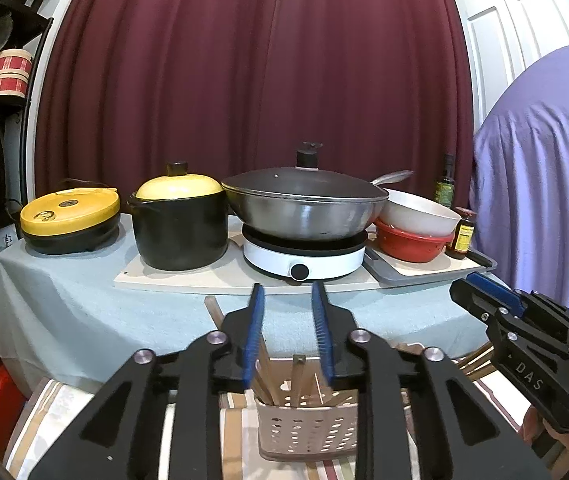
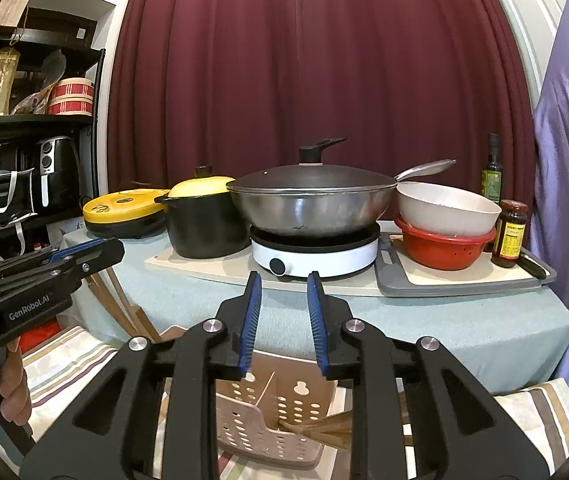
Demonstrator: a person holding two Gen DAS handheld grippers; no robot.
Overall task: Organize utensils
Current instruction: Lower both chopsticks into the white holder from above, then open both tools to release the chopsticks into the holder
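While both grippers hang released and empty, I note the beige perforated plastic utensil basket (image 1: pixel 308 428) directly below the left gripper (image 1: pixel 288 336), wooden chopsticks (image 1: pixel 268 376) standing near-upright inside. My right gripper (image 2: pixel 284 320) sits slightly farther right. Readable writing: "DAS", "GenRobot.AI". Beyond stands a lidded steel wok (image 2: pixel 312 200).

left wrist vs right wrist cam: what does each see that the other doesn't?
Left wrist only: the right gripper from the side, and chopsticks standing upright in the holder.

Right wrist only: the left gripper from the side, the hand holding it, a bag on the shelf, and wooden utensils poking out of the holder's side.

Both: wok on the cooktop, black pot, red colander, curtain. Both grippers are open and empty.
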